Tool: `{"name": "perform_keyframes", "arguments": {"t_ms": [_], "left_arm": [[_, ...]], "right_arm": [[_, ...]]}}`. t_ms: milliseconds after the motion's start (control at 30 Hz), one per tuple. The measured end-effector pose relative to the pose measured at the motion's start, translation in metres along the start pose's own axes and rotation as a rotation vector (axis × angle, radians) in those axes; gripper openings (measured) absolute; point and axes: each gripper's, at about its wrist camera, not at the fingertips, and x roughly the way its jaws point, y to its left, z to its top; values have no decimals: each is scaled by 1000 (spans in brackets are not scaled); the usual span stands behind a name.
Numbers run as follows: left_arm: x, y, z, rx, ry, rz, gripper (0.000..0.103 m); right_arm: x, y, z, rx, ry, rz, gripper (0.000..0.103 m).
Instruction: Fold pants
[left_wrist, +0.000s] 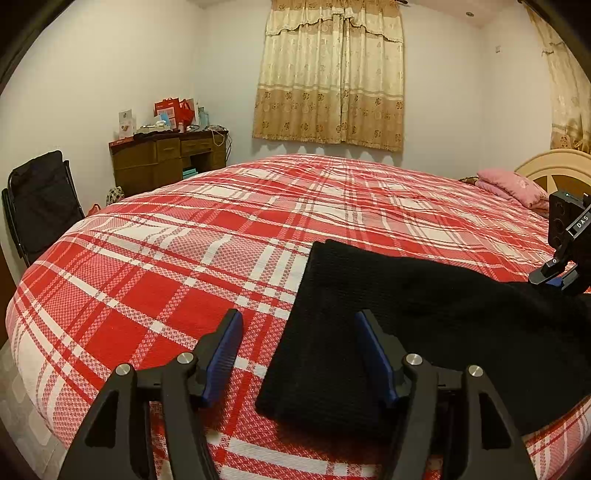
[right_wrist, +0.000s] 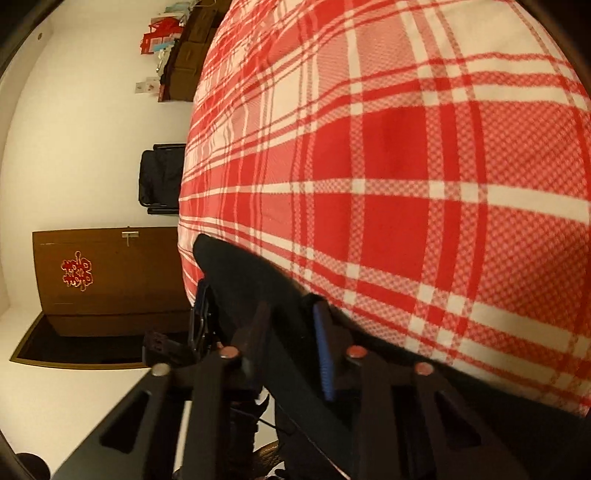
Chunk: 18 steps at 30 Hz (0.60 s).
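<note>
Black pants (left_wrist: 369, 325) lie folded lengthwise on the red plaid bed cover (left_wrist: 184, 258), one end toward me, the rest running off to the right. My left gripper (left_wrist: 299, 321) is open just above the near end, its right finger over the cloth. My right gripper (left_wrist: 554, 277) shows at the right edge, down on the far part of the pants. In the right wrist view, rolled sideways, my right gripper (right_wrist: 291, 306) has black pants cloth (right_wrist: 258, 280) between its fingers; the left pad is hidden by cloth.
A brown desk (left_wrist: 166, 158) with clutter and a black folding chair (left_wrist: 40, 203) stand left of the bed. A pink pillow (left_wrist: 513, 184) and headboard are at the right. Curtains (left_wrist: 328, 74) hang behind. A brown door (right_wrist: 110, 273) shows in the right wrist view.
</note>
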Motion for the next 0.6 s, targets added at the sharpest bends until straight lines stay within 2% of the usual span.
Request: {"name": "perform_keyframes", "arguments": {"t_ms": [133,200,300,400,433,500,600], "left_arm": [[0,0,0,0,0,0,65],[0,0,0,2,-1,1,65],[0,0,0,3,-2,3,65],[-1,0,0,8,-2,6,65],[-1,0,0,11,-3,8,65],[-1,0,0,10,-4,6,65],[-1,0,-1,9,-5,6,65]], "right_arm": [[-3,-7,-1,23,-19,28,20],[-9,-10,-3,28,-44,40,14],[-21,1,-7,-34,-137,-25,7],[-37,22,-6,-122,-229,-70,5],[-41,29,-5,-166,-258,-120,5],[-38,31,-3,-190,-255,-200,5],[-29,30,-4,-218,-225,-205,13]]}}
